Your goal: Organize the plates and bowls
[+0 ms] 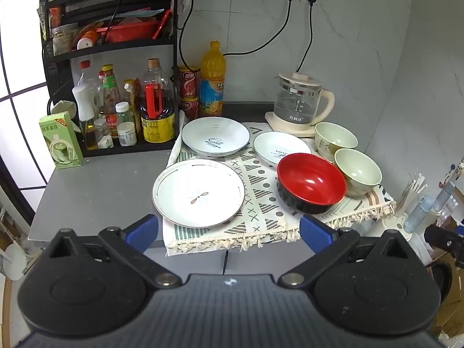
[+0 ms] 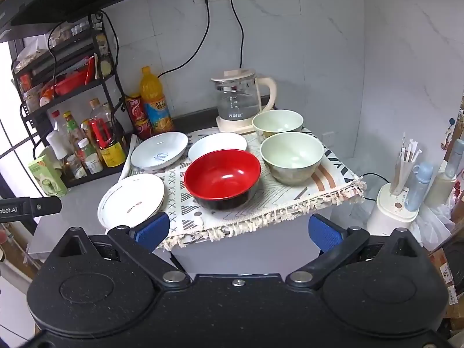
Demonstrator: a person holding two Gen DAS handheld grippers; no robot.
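Nothing stacked yet: both hand-held grippers, left [image 1: 229, 232] and right [image 2: 239, 232], hover wide and empty before the glossy red-and-black bowl [image 2: 222, 177].

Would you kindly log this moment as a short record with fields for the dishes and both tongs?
plates: flat plate; "Sweet" dish; small dish
bowls: red bowl; near green bowl; far green bowl
surface: patterned cloth
stacking: none, all dishes separate
behind: glass kettle
left tongs: open, empty, short of the cloth
right tongs: open, empty, facing the red bowl
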